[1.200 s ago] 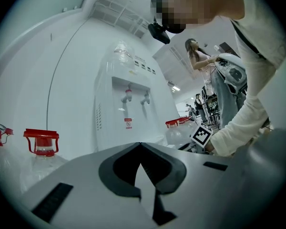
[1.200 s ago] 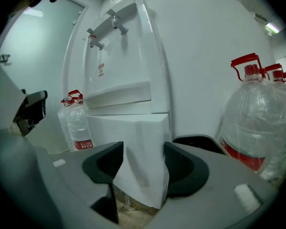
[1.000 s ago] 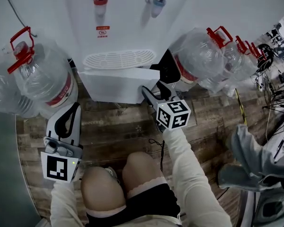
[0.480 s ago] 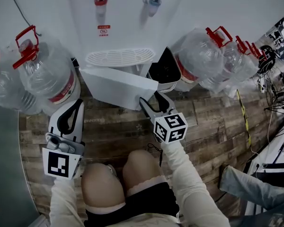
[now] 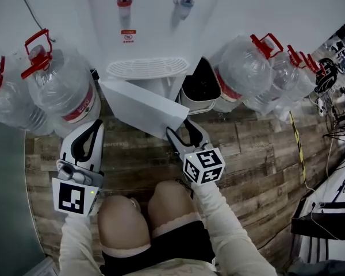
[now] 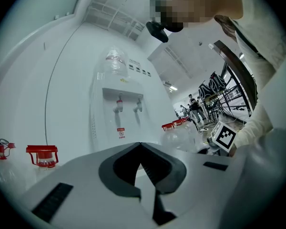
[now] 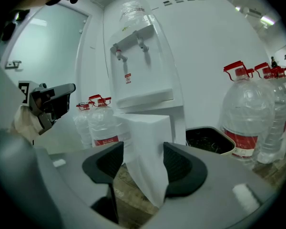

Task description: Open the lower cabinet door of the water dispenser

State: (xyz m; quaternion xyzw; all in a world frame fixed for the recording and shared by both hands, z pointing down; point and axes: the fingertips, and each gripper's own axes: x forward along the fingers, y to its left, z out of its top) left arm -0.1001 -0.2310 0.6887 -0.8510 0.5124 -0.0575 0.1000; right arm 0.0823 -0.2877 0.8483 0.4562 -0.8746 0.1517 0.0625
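Nearest the camera are the person's knees (image 5: 122,222) above the wooden plank floor (image 5: 259,148). To their left the left hand-held gripper (image 5: 94,125) hangs level with its jaw tips together and nothing in them. The right hand-held gripper (image 5: 179,129) has its jaws set wide, one pad on each face of the free edge of the lower cabinet door (image 5: 141,105). That white door stands swung out at an angle from the foot of the water dispenser (image 5: 152,36), below its drip grille (image 5: 146,68). A dark-lined bin (image 5: 200,88) sits just right of the dispenser. Large water bottles with red caps stand to the left (image 5: 60,91) and to the right (image 5: 247,68).
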